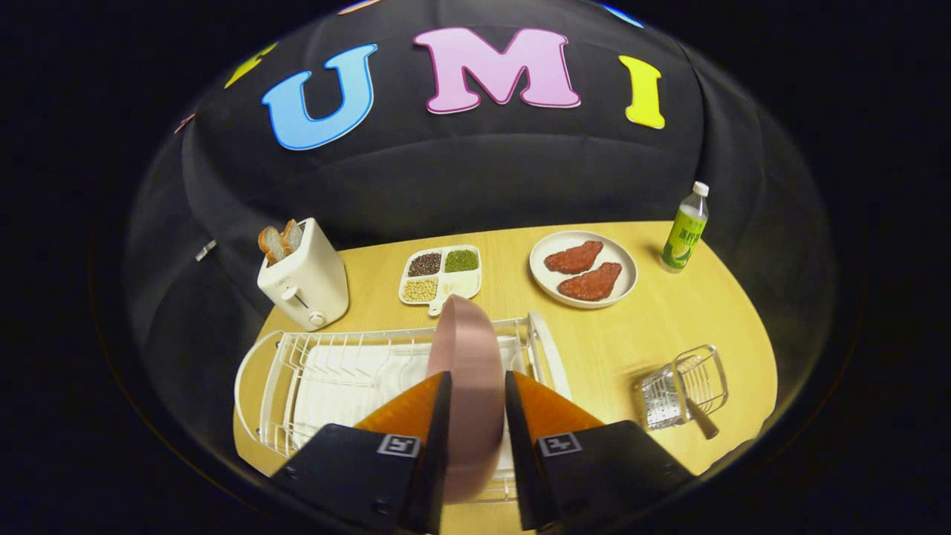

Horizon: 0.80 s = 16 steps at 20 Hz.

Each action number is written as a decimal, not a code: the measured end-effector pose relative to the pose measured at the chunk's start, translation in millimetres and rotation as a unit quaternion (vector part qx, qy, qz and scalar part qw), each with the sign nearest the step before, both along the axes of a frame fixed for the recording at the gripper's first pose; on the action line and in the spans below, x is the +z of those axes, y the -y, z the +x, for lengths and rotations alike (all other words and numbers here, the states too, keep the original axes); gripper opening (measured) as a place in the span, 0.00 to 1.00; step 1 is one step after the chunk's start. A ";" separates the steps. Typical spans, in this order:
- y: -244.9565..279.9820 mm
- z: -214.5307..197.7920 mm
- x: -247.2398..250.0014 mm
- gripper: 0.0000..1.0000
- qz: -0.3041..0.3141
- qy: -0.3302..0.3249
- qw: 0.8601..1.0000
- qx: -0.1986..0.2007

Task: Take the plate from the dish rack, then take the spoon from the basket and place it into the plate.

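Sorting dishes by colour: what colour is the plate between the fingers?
Dusty pink, plain; the plate shows in the gripper view.

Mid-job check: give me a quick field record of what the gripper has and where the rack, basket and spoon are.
gripper: fingers closed on the pink plate's edge
pink plate: upright between the fingers, over the dish rack
dish rack: white, just ahead of the fingers
basket: clear, beside the rack on the table
spoon: in the basket, handle sticking out
step: plate gripped; spoon not yet taken
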<state>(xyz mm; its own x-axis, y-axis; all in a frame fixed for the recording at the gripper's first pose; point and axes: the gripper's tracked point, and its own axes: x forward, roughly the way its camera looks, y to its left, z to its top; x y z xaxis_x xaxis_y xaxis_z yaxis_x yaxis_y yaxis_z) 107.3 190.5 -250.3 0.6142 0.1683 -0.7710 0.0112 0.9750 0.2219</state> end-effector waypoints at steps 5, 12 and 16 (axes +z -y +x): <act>-6.2 -1.4 9.0 0.33 -0.040 0.017 0.999 -0.008; -20.6 7.3 37.0 0.33 -0.112 0.082 0.990 0.015; -24.2 12.3 47.3 0.32 -0.154 0.107 0.982 0.038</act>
